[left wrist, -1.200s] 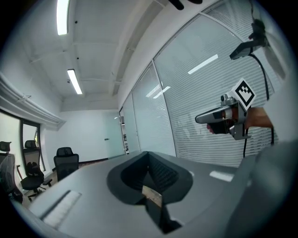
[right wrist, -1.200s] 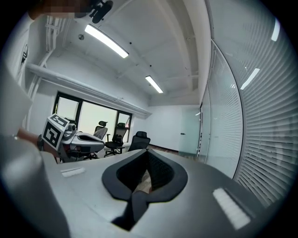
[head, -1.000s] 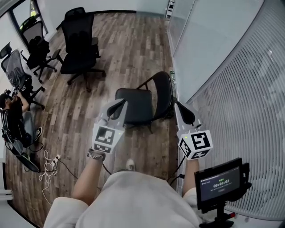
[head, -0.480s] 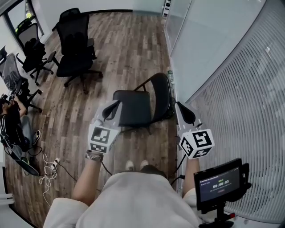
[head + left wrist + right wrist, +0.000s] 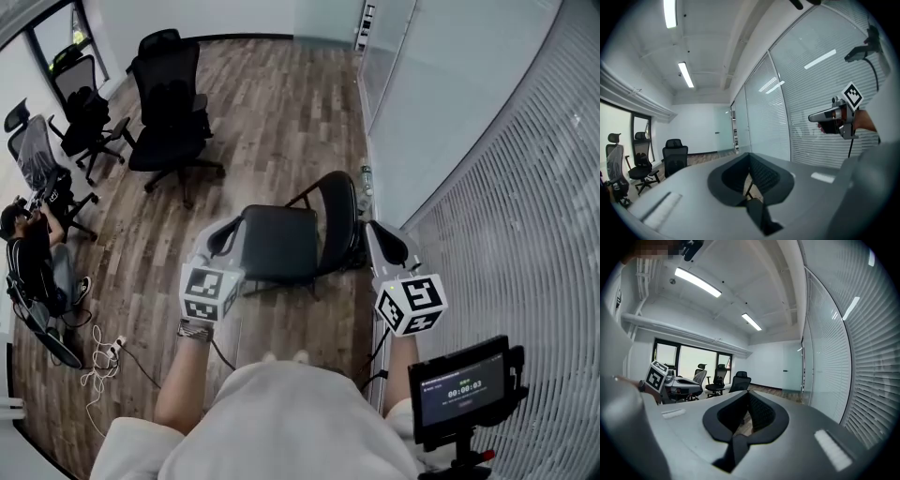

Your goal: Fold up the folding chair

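The left tongs (image 5: 225, 234) are hovering pressed together and empty, near the left side of the chair (image 5: 281, 244), which is standing unfolded on the wood floor (image 5: 281, 103) by the glass wall (image 5: 431, 103). The right tongs (image 5: 386, 244) are hovering by its backrest, likewise pressed together and empty.

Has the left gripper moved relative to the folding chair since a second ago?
Yes. In the head view the left gripper moved left: it overlapped the left seat edge of the folding chair, and now it sits just outside that edge.
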The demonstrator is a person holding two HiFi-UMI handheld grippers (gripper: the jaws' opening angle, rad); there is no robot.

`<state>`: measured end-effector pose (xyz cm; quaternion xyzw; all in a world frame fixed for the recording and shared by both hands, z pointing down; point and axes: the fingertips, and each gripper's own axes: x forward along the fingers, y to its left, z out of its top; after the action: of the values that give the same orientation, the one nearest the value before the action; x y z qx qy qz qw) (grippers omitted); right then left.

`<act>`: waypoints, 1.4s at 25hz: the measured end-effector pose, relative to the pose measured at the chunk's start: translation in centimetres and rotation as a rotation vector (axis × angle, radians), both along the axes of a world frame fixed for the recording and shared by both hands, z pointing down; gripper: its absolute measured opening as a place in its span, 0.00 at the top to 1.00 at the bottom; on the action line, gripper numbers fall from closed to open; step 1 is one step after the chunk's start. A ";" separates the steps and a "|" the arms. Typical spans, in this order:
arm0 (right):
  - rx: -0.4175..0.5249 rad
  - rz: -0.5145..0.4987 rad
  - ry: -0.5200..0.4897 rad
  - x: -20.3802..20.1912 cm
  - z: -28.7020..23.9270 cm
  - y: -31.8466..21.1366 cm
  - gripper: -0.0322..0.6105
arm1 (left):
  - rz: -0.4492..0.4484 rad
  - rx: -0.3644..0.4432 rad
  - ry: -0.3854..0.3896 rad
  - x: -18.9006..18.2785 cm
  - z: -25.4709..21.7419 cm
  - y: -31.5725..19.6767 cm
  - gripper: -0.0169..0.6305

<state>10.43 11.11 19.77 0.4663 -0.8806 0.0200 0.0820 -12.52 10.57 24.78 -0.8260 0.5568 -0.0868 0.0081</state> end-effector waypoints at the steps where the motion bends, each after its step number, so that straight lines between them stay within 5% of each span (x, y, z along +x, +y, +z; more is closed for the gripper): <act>1: 0.003 -0.007 -0.002 0.3 0.2 0.1 0.95 | -0.001 -0.001 -0.003 0.3 0.3 0.2 0.98; 18: -0.071 -0.044 -0.069 0.6 2.1 0.5 0.89 | -0.062 -0.063 0.002 -0.9 4.3 4.9 0.91; 35: -0.343 0.111 0.022 2.8 11.9 -13.0 0.77 | -0.017 -0.305 0.019 -4.3 16.7 -7.7 0.83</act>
<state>13.21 -1.92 31.68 0.4934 -0.8362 0.1694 0.1690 -16.85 2.89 41.49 -0.8138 0.5441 -0.1626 -0.1238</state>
